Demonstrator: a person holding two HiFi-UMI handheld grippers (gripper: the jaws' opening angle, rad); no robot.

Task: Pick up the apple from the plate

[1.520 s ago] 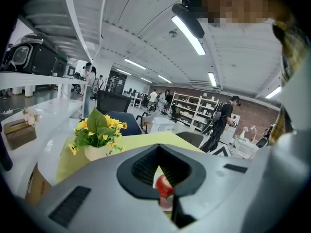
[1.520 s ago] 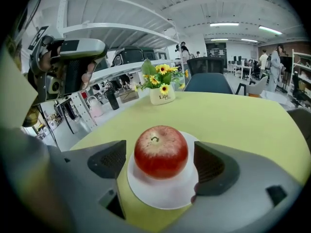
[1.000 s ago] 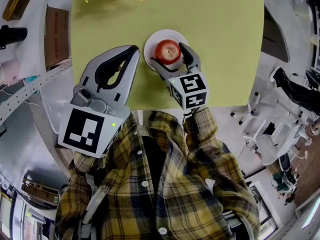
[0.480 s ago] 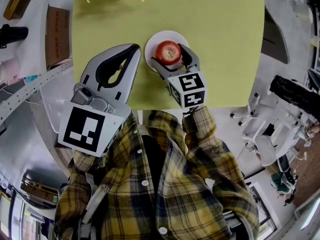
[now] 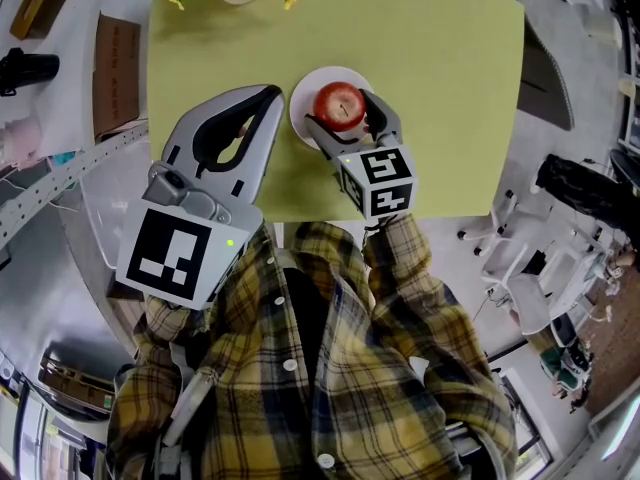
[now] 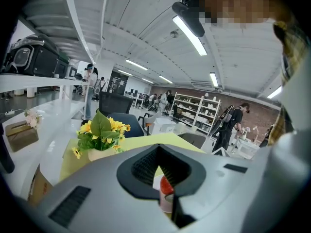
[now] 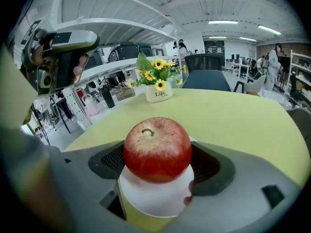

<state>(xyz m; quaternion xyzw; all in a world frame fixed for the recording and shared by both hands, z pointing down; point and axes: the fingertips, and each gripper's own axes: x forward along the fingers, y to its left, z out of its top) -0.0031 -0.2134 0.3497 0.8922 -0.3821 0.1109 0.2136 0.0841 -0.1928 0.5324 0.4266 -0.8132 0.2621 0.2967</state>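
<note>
While right gripper (image 5: 343,113) jaws pinch the apple (image 5: 339,102) above the green table (image 5: 450,68), left gripper (image 5: 264,98) jaws press together.

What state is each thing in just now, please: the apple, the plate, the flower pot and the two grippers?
apple: upright, stem up, gripped; lifted or not, cannot tell
plate: flat on the green table, beneath the apple
flower pot: upright, at the table's far edge
right gripper: fingers shut on the apple
left gripper: fingers together, empty
</note>
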